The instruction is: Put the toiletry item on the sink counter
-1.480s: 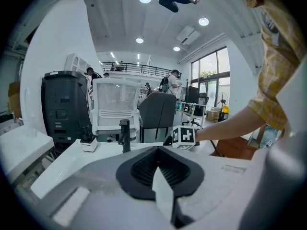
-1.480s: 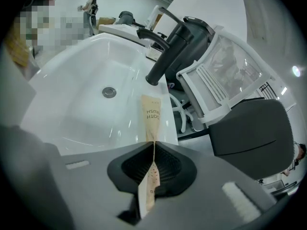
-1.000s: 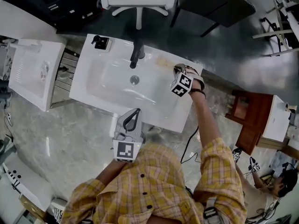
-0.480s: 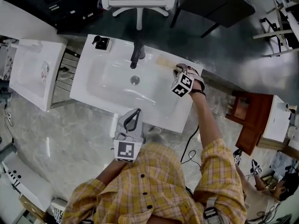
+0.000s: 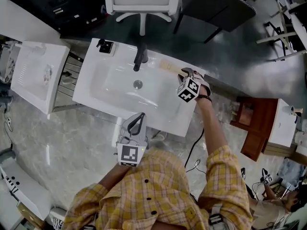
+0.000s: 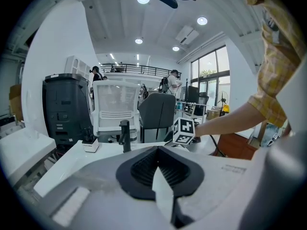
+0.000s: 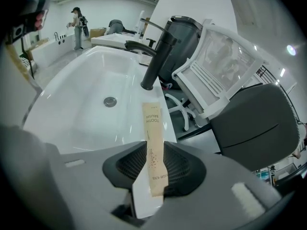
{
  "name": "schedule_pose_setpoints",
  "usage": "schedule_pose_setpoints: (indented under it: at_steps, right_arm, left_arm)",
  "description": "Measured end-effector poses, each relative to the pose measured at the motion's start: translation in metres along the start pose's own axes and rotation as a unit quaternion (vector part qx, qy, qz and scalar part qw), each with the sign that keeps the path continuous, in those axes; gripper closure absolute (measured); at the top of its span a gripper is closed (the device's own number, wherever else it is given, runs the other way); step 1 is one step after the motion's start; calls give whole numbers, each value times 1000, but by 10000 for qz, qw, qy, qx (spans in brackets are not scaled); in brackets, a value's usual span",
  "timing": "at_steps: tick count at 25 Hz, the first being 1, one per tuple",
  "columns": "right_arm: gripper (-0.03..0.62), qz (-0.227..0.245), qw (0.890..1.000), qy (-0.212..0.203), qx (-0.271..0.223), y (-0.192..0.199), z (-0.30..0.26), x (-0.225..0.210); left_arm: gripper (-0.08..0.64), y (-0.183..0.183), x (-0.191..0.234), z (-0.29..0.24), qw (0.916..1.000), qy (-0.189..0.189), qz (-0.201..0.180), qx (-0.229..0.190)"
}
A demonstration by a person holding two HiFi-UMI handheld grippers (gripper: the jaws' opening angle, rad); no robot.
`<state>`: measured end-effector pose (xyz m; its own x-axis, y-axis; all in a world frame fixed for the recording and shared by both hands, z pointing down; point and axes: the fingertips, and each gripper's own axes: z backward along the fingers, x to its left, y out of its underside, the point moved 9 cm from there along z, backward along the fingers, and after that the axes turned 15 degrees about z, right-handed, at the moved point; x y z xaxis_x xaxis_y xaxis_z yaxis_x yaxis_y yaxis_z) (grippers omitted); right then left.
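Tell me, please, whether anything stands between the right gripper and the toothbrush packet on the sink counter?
Nothing visible does. The toothbrush packet lies flat on the sink counter near the black faucet. The right gripper has just been opening its jaws, which stand apart either side of the packet without pressing on it.

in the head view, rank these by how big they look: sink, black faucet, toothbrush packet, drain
1. sink, by far the largest
2. black faucet
3. toothbrush packet: close to the faucet in length, and one end is hidden, so 2 and 3 are unsure
4. drain, smallest
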<state>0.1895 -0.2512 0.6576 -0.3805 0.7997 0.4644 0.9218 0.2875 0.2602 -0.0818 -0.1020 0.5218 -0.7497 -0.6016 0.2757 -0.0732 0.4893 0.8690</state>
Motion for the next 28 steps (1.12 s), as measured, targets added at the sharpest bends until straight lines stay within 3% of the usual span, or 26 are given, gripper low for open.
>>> schedule_pose_setpoints:
  at_steps: [6, 16, 21, 28]
  right_arm:
    - [502, -105, 9995, 217, -212, -2, 25, 3]
    - [543, -1113, 9819, 898, -1239, -15, 98, 5]
    - [570, -1709, 9646, 1178, -1625, -18, 132, 19]
    - [591, -2772, 9252, 1285, -2251, -18, 169, 35]
  left_arm:
    - [560, -1, -9, 6, 10000, 15, -62, -61]
    - [560, -10, -27, 13, 9995, 131, -221, -206]
    - [560, -12, -34, 20, 9993, 126, -212, -286]
    - [560, -21, -39, 24, 9986, 151, -241, -447]
